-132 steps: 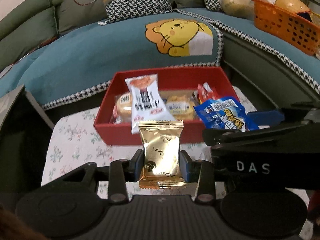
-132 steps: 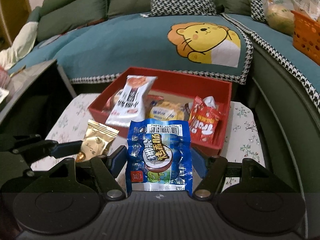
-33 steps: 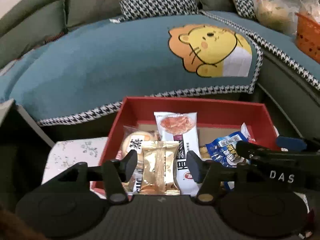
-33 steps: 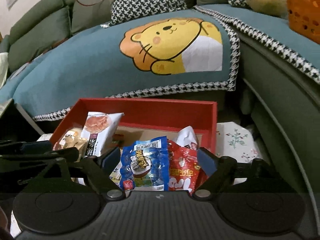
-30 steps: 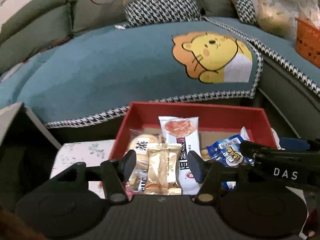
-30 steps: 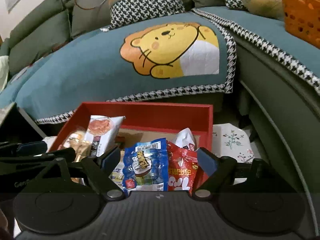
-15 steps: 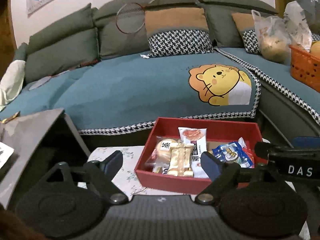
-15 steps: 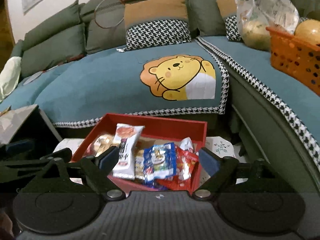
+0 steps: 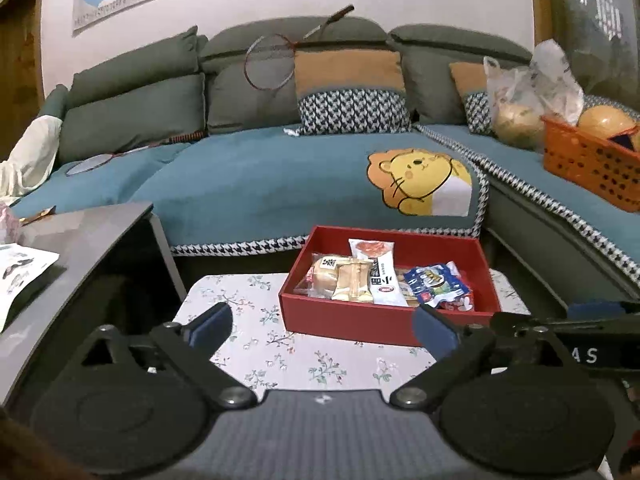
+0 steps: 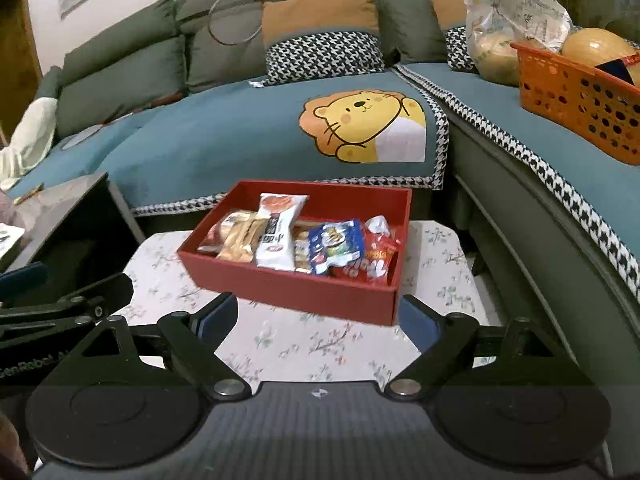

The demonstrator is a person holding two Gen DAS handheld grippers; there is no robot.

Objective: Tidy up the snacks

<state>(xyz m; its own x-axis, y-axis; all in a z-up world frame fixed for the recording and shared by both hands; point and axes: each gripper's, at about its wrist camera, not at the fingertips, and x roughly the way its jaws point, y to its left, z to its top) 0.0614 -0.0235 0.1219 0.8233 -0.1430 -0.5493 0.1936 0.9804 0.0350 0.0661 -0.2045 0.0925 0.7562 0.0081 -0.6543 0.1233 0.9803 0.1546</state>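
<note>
Risk low: left gripper (image 9: 322, 326) & right gripper (image 10: 318, 322) both wide open, nothing held; tall white-wrapped snack (image 10: 280, 234) propped in red rectangular box (image 10: 296, 292) on floral bench (image 10: 300, 344) could be toppled if box nudged.

Each black gripper (image 9: 322, 326) has blue pads (image 9: 210, 324), silver screws and round discs

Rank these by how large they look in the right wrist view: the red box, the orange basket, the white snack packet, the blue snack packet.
1. red box
2. orange basket, though cut off at the frame edge, so its full size is unsure
3. white snack packet
4. blue snack packet, close to the white one
</note>
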